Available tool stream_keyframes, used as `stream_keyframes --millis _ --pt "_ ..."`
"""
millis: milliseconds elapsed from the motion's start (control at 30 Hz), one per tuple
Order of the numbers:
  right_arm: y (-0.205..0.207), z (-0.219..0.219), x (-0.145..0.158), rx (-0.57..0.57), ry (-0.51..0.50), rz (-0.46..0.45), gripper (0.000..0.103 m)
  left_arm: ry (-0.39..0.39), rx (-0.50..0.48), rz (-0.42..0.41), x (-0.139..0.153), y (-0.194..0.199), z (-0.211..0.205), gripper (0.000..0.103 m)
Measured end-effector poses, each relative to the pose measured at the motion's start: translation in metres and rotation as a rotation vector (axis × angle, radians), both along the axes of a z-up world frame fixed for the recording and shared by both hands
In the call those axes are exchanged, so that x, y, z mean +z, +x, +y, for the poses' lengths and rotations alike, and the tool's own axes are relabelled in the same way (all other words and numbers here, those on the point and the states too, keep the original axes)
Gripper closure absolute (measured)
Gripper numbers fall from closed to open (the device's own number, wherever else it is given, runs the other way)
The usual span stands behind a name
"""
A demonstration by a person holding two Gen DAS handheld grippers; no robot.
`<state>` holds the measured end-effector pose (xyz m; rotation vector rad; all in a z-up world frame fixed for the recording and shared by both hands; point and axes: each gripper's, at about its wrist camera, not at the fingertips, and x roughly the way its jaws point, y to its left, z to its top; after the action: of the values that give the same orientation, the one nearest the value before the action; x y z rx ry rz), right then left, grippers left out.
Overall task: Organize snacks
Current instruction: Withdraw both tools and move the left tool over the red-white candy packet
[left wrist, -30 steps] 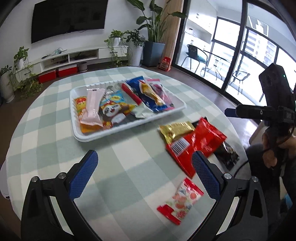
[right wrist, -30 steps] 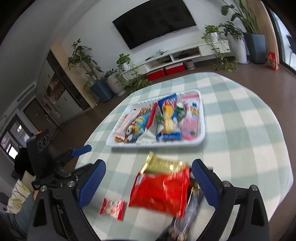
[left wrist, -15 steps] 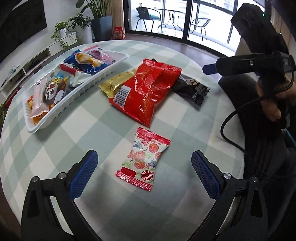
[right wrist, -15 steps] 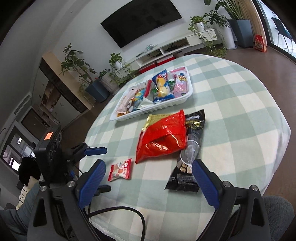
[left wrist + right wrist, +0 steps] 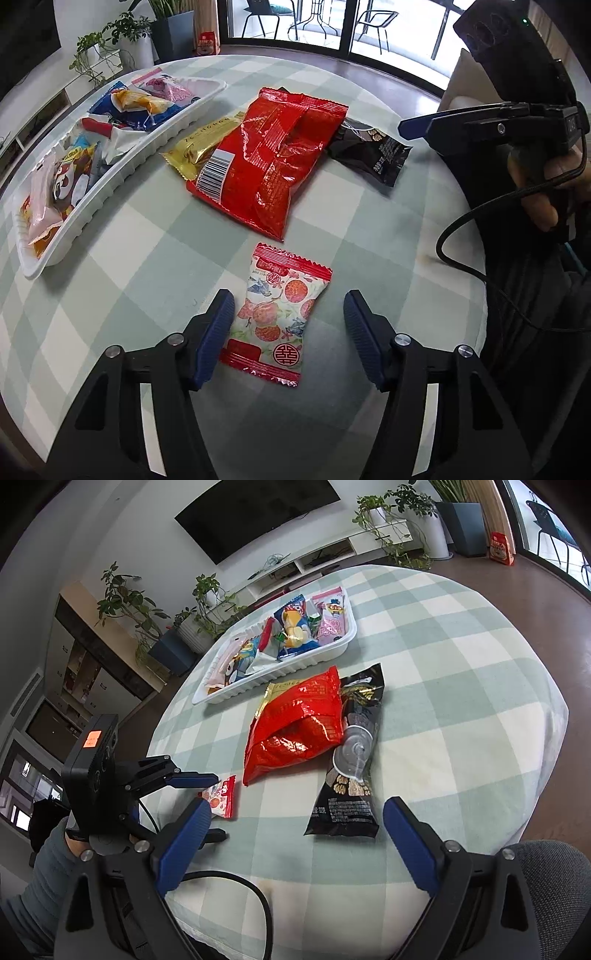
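Blue-padded left gripper [image 5: 286, 332] has just been narrowing around the small red-and-white fruit-print candy packet [image 5: 279, 314], pads not yet touching. Right gripper [image 5: 295, 840] gapes, unladen, near the black snack bag [image 5: 351, 771]. Beyond lie the red foil bag [image 5: 273, 155] and white plastic tray [image 5: 122, 166].

Both wrist views angled down, near, sharing table [image 5: 155, 251]
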<state>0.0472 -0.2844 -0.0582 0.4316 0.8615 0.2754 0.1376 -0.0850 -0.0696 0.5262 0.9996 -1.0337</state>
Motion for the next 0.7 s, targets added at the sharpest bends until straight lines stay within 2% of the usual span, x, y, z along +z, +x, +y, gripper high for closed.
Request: stream_keyframes --millis 167,300,467,500,567,700 --pt "0.0008 0.0007 -0.0012 0.001 -0.002 0.007 0.006 0.005 0.008 0.009 -0.0005 0.0032 -0.0015 0.048" --pt "0.0009 0.0016 -0.0014 0.004 -0.009 0.009 0.006 0.018 0.049 0.013 0.0009 0.0067 -0.0005 0.059" --pt "0.0025 0.0045 -0.0025 0.01 -0.022 0.016 0.007 0.047 0.084 0.003 0.0014 0.0038 -0.0038 0.061" --pt "0.003 0.0045 -0.0029 0.009 -0.022 0.017 0.007 0.05 0.09 -0.001 0.0017 0.0027 -0.0048 0.064" --pt "0.0035 0.0046 -0.0034 0.007 -0.023 0.021 0.007 0.046 0.105 -0.004 0.002 0.0009 -0.0052 0.07" --pt "0.0052 0.0032 -0.0043 -0.001 -0.024 0.031 0.007 0.017 0.151 0.009 0.0017 -0.0001 -0.0003 0.07"
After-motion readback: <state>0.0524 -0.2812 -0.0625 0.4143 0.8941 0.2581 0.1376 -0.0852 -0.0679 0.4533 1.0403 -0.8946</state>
